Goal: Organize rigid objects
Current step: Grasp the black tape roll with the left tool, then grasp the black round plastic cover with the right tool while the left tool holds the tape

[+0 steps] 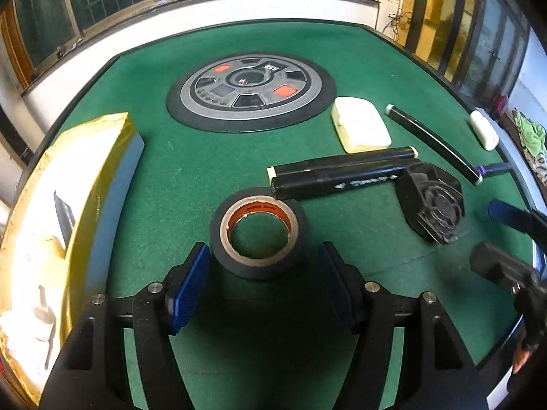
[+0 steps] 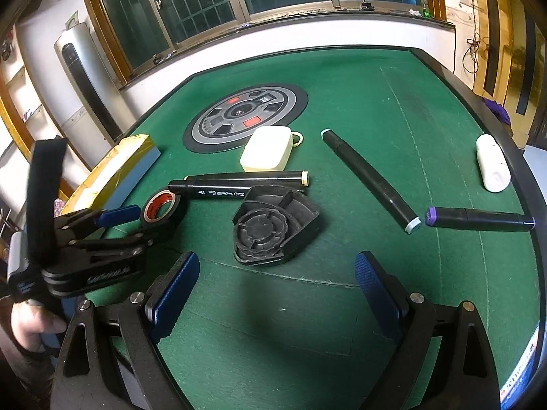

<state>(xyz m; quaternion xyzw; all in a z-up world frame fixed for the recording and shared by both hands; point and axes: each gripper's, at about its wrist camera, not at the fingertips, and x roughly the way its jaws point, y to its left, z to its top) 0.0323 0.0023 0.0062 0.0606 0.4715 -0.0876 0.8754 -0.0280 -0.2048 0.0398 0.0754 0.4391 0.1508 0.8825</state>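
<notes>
Left claw (image 1: 263, 270): spread wide, nothing gripped; its blue pads sat on either side of the tape roll (image 1: 258, 238) with a gap on both sides, the roll only partly between them.
Right claw (image 2: 277, 294): wide open and empty too, hovering over bare green felt just short of the black fan-shaped part (image 2: 275, 225).
Tape roll: flat on the worktop (image 1: 191, 171), hole up, its far edge touching or very nearly touching the end of the marker with the cream cap (image 1: 342, 174).
Box (image 1: 99, 184): gold-edged, open, at my left with a few pale things already inside; I judged it the place for the loose pieces.
Still out: cream case (image 1: 362, 126), slim black marker (image 1: 434, 143), purple-capped marker (image 2: 478, 220), white capsule (image 1: 483, 130), all spread across the right half.
Risk one: I wasn't far enough over the roll, so closing here could have pinched only its near curve and squirted it forward into that marker.
Risk two: the roll was round and slick-sided; an off-centre squeeze could have let it pivot and drop on the lift.
Risk three: a nudged marker could roll, and the slim one lay not far from the edge side.
Risk four: my two claws were near each other, and swinging left toward the box could have clipped its tall wall.
</notes>
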